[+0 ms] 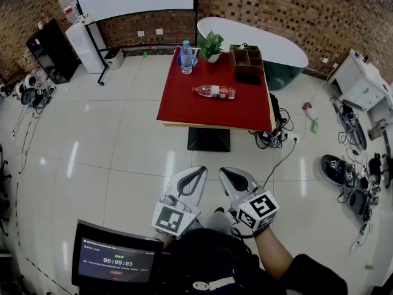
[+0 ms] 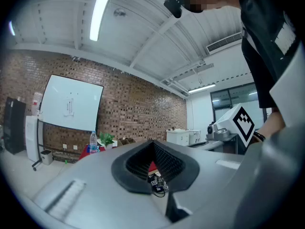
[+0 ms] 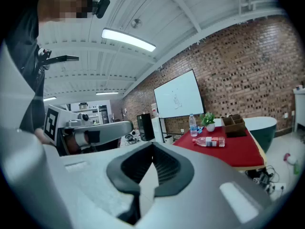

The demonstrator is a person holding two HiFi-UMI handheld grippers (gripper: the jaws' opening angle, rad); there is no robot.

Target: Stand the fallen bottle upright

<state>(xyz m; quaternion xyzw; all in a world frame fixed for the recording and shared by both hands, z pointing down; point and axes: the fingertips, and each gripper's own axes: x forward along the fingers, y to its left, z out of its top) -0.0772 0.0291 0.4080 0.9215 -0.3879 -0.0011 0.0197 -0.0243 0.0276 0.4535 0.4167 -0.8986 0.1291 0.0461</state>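
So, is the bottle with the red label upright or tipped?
Tipped: the bottle lies on its side on the red table.

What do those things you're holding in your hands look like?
The left tool and right tool are smooth light-grey shells tapering to two jaws lined with black ribbed pads. Each carries a white cube printed with black square markers. The person wears a black top with a dark sleeve.

Grey hand-held grippers [image 1: 200, 169] [image 1: 225, 171], black-white marker cubes [image 1: 174, 219] [image 1: 263, 206], black sleeve [image 1: 314, 279].

Plant [image 1: 212, 43], wood box [image 1: 246, 58], red tbl [image 1: 184, 106]
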